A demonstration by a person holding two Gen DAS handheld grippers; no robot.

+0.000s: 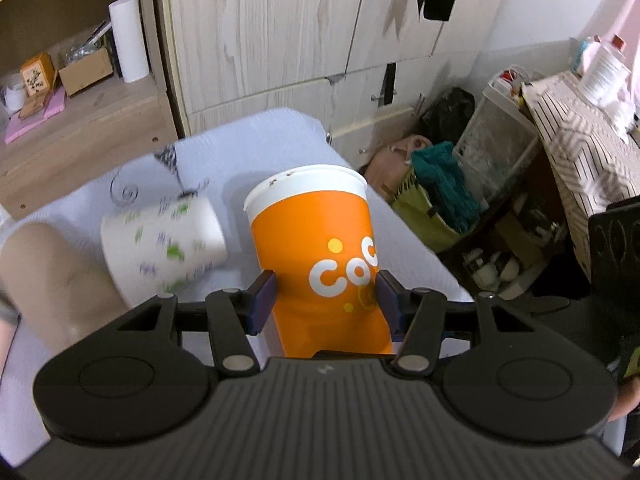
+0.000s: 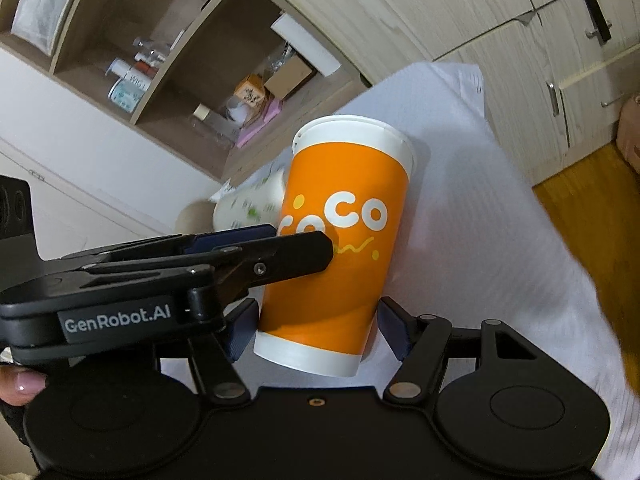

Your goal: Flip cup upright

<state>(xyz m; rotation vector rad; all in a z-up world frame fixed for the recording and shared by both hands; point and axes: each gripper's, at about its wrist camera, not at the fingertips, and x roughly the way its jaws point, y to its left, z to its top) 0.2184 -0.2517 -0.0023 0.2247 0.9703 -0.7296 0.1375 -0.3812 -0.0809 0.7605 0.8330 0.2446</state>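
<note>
An orange paper cup [image 1: 320, 248] with white "coco" lettering stands mouth-up, tilted, over the white-covered table [image 1: 408, 248]. My left gripper [image 1: 326, 300] is shut on its lower body, blue pads on both sides. In the right wrist view the same orange cup [image 2: 340, 232] sits between my right gripper's open fingers [image 2: 320, 328], near its white base; the fingers stand slightly apart from it. The left gripper [image 2: 304, 248] crosses in from the left and clamps the cup. A white cup with a green print [image 1: 160, 244] lies on its side to the left, also visible behind [image 2: 248, 204].
A wooden shelf unit [image 1: 80, 80] with a paper roll [image 1: 128, 40] and boxes stands behind the table. Pale cupboards [image 1: 300, 32] are at the back. Bags and a plastic bin [image 1: 492, 148] crowd the floor to the right. The table's right edge drops to wooden floor [image 2: 580, 208].
</note>
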